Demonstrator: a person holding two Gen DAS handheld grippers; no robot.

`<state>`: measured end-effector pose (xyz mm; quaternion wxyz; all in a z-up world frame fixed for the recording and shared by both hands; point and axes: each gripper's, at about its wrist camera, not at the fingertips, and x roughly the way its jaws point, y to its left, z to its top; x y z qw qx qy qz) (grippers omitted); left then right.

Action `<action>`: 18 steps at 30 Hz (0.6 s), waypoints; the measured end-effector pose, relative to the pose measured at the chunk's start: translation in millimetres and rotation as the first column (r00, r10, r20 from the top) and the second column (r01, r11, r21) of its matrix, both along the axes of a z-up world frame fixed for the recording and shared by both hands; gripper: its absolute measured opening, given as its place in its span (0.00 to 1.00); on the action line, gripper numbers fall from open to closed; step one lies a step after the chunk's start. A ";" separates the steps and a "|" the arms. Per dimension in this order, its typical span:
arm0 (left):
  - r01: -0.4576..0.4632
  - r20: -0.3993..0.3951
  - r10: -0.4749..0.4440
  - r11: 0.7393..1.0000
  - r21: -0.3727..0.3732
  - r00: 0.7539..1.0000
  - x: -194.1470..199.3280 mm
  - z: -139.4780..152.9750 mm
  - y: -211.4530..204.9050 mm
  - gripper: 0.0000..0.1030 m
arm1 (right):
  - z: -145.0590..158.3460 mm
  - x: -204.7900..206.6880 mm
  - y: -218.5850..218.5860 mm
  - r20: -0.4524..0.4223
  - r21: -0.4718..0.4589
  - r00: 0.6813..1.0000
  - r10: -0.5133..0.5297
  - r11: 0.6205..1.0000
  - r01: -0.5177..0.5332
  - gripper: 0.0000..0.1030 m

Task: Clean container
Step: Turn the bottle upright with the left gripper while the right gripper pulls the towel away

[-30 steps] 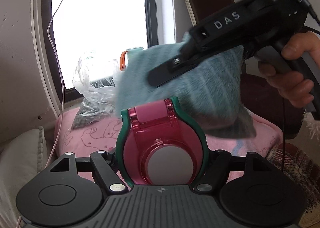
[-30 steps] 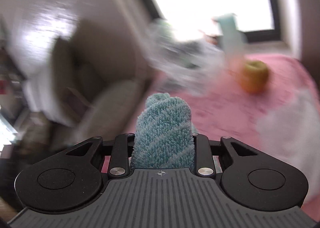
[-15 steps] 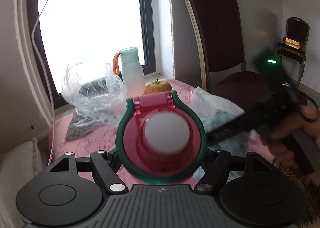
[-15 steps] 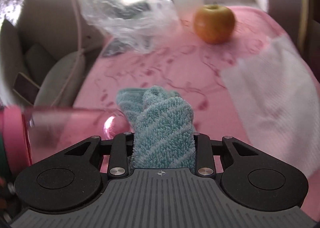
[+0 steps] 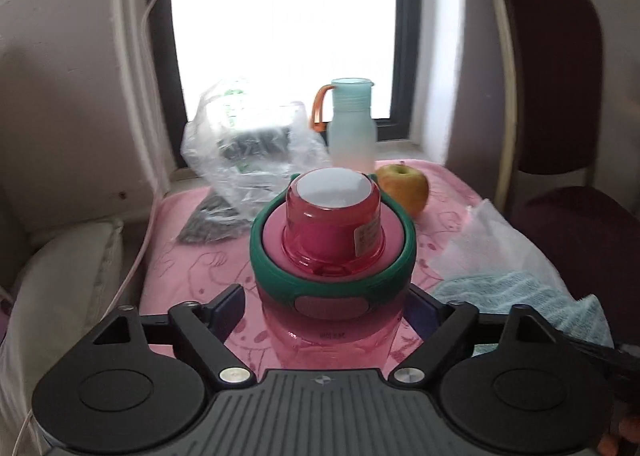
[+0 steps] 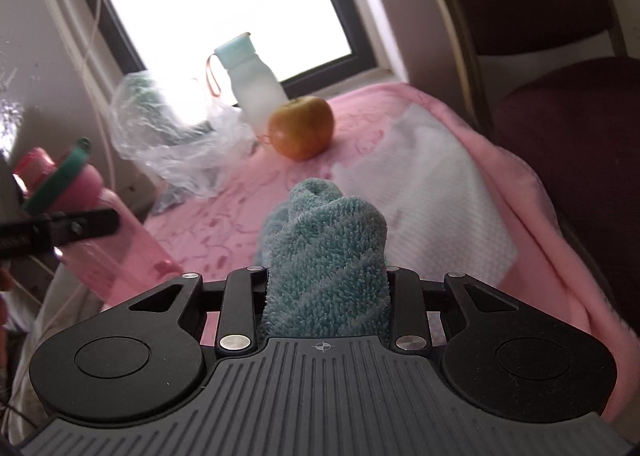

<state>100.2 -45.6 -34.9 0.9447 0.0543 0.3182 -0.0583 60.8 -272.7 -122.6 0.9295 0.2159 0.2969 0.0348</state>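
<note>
My left gripper (image 5: 328,320) is shut on a clear pink bottle (image 5: 332,240) with a red cap and a green ring, held above the pink table. The bottle also shows at the left of the right wrist view (image 6: 100,224), tilted, with the left fingers (image 6: 76,228) around it. My right gripper (image 6: 326,296) is shut on a bunched teal cloth (image 6: 326,256), low over the table to the right of the bottle. The cloth also shows in the left wrist view (image 5: 520,296).
On the pink tablecloth (image 6: 480,128) lie a white paper towel (image 6: 420,184), an apple (image 6: 302,126), a pale teal bottle with an orange loop (image 6: 252,80) and a clear plastic bag (image 6: 172,128). A dark chair (image 5: 560,96) stands at the right, a window behind.
The right gripper has swung the cloth down from in front of the bottle to the table on the right. The bottle has tipped from cap toward the camera to nearly upright.
</note>
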 end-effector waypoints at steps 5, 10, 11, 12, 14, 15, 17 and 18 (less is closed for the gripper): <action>-0.201 0.053 0.198 0.977 0.064 0.979 -5.8 -1.9 -30.5 0.92 | -6.5 -7.0 -5.9 0.058 0.045 0.997 -0.042 0.998 0.040 0.36; -0.360 0.052 0.360 0.933 -0.016 0.931 4.4 -9.2 -44.8 0.92 | -10.5 -9.5 -12.3 0.066 0.096 0.997 -0.041 0.995 0.034 0.36; -0.375 0.045 0.376 0.927 -0.024 0.925 7.2 -10.9 -46.7 0.91 | -11.1 -9.6 -13.5 0.064 0.103 0.997 -0.042 0.994 0.035 0.36; -0.380 0.041 0.381 0.925 -0.029 0.924 9.6 -12.1 -47.9 0.88 | -11.5 -9.6 -14.5 0.062 0.109 0.997 -0.042 0.993 0.035 0.36; -0.351 0.059 0.350 0.936 0.003 0.935 10.9 -13.7 -49.1 0.73 | -12.6 -9.2 -16.0 0.059 0.119 0.997 -0.040 0.992 0.033 0.36; -0.322 0.070 0.320 0.947 0.020 0.945 11.6 -14.3 -48.5 0.69 | -12.9 -9.3 -16.4 0.058 0.121 0.998 -0.040 0.992 0.032 0.36; -0.232 0.069 0.229 0.972 0.040 0.971 13.5 -13.6 -41.9 0.69 | -13.6 -10.3 -17.3 0.059 0.126 0.998 -0.037 0.992 0.030 0.36; -0.189 0.055 0.187 0.982 0.032 0.981 14.2 -11.8 -36.0 0.69 | -13.1 -10.2 -16.9 0.057 0.124 0.998 -0.035 0.992 0.028 0.36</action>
